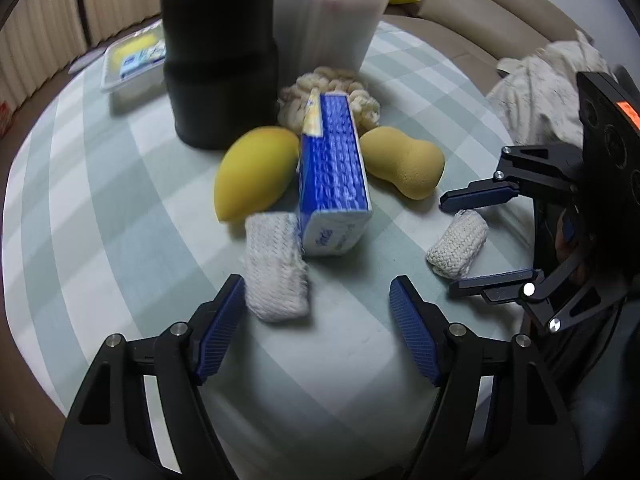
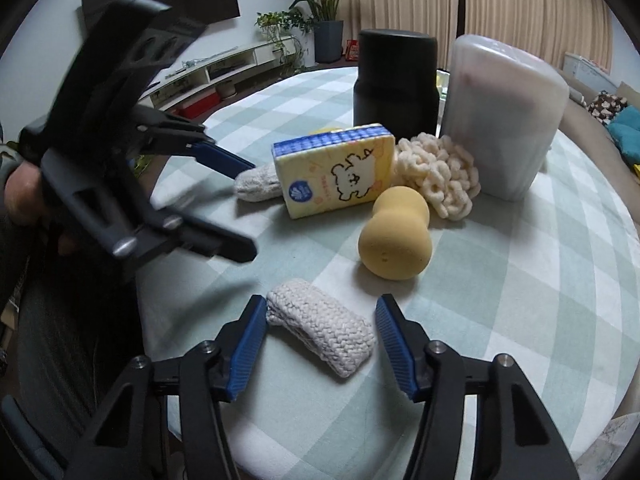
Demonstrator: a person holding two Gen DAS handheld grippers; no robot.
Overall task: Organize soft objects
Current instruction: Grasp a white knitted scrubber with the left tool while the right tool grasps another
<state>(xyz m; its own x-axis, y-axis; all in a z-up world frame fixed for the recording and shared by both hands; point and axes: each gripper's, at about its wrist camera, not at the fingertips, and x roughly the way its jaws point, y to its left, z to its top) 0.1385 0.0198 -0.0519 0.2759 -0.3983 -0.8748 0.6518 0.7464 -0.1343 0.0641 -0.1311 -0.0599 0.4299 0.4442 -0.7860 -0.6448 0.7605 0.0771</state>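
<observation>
Two white knitted rolls lie on the checked tablecloth (image 1: pixel 100 208). One roll (image 1: pixel 277 268) sits between the jaws of my left gripper (image 1: pixel 316 284), against the left pad and well clear of the right pad. That gripper (image 2: pixel 254 210) also shows in the right wrist view, with its roll (image 2: pixel 256 186) by the upper finger. The other roll (image 2: pixel 320 332) lies crosswise between the jaws of my right gripper (image 2: pixel 322 304), whose pads stand close on both sides without visibly pressing. The left wrist view shows this right gripper (image 1: pixel 456 244) around its roll (image 1: pixel 458 246).
Behind the rolls are a yellow mango-shaped sponge (image 1: pixel 252 172), a blue and yellow tissue pack (image 2: pixel 336 168), a peanut-shaped sponge (image 2: pixel 396 236) and a cream loopy scrubber (image 2: pixel 440 176). A black canister (image 2: pixel 394 80) and a frosted container (image 2: pixel 504 120) stand further back.
</observation>
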